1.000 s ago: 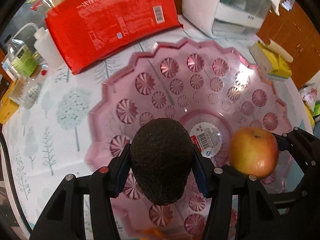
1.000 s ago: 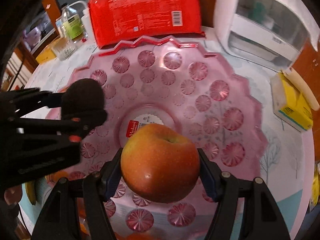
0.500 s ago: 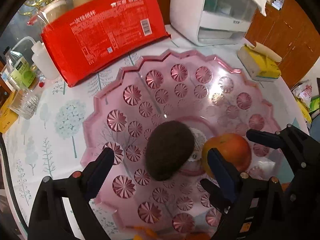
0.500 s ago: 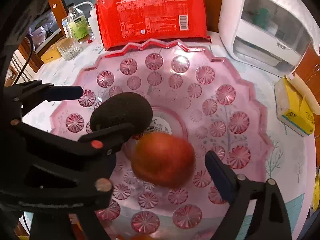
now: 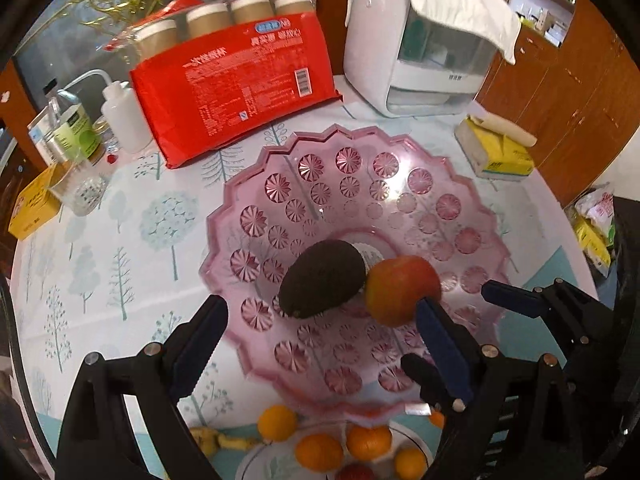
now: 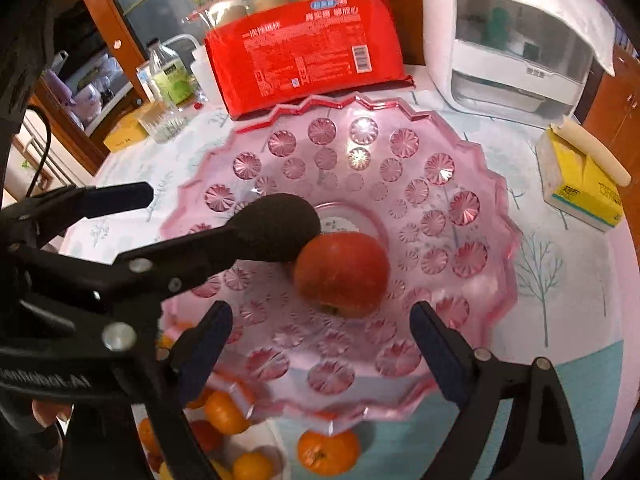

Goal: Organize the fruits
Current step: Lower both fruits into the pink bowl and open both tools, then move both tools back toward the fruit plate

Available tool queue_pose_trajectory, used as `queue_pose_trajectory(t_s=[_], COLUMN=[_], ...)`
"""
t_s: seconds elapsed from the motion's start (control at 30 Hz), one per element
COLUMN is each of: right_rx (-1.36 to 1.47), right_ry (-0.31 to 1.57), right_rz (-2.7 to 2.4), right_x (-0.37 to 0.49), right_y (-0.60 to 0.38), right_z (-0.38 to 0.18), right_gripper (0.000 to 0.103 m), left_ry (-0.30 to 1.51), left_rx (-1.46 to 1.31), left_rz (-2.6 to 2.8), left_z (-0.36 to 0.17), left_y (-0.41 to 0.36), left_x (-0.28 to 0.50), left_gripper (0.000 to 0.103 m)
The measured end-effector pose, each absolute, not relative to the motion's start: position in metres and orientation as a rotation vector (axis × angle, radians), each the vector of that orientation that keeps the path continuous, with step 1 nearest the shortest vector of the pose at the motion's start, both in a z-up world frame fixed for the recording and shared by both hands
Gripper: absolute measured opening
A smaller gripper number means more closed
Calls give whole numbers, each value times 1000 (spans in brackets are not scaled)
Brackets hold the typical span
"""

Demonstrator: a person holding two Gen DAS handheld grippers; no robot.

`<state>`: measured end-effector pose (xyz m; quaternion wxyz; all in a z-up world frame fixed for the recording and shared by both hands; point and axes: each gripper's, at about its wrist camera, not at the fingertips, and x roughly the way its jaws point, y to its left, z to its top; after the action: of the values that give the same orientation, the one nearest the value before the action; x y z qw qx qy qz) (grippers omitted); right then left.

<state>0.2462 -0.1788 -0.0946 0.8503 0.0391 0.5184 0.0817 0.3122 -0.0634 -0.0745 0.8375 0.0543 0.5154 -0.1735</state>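
Observation:
A dark avocado [image 5: 322, 278] and a red-yellow apple [image 5: 402, 290] lie side by side, touching, in the middle of a pink cut-glass bowl [image 5: 224, 216]. My left gripper [image 5: 320, 312] hangs above the avocado, open and holding nothing. Beside it, the right gripper [image 5: 446, 324] is over the apple. In the right wrist view the apple [image 6: 342, 274] rests free in the bowl [image 6: 500, 216] ahead of my open right gripper [image 6: 320, 314]. The left gripper [image 6: 192, 216] crosses in from the left and partly hides the avocado [image 6: 276, 226].
Behind the bowl are a red pack of paper cups [image 5: 236, 92], a white appliance [image 5: 416, 52] and a yellow tissue box [image 5: 492, 152]. A squeeze bottle [image 5: 124, 116] and a glass [image 5: 82, 192] stand at left. Several oranges [image 5: 276, 422] lie near a white plate [image 5: 256, 460].
Both grippers opened. The avocado and the apple dropped out of them into the bowl and settled together. Both grippers then rose and drew back from the bowl.

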Motion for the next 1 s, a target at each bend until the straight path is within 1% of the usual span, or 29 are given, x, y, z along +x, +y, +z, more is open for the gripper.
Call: queue_pose_trajectory(t_s=[0.1,0.33,0.53,0.73,1.0], right_rx=[111,199,147,112,-25], right_ry=[1130,1020,948,930,838], right_rz=[158,155,134,170,215], right_x=[238,204,167,130,74], right_y=[-179,-185,-177,-166,-136], right_z=[-88,-49,-14,15,53], right_gripper=[91,91,91,91,91], left_ry=[1071,1007,922,886,833], left_rx=[97,54,51,42,39], left_rz=[-365,-358,-295,-246,-131], left_z=[-61,-21,16,44,65], left_y=[-55,-31,-3,23,63], left_x=[298,254,202,147,78], left_gripper=[94,94,94,94,94])
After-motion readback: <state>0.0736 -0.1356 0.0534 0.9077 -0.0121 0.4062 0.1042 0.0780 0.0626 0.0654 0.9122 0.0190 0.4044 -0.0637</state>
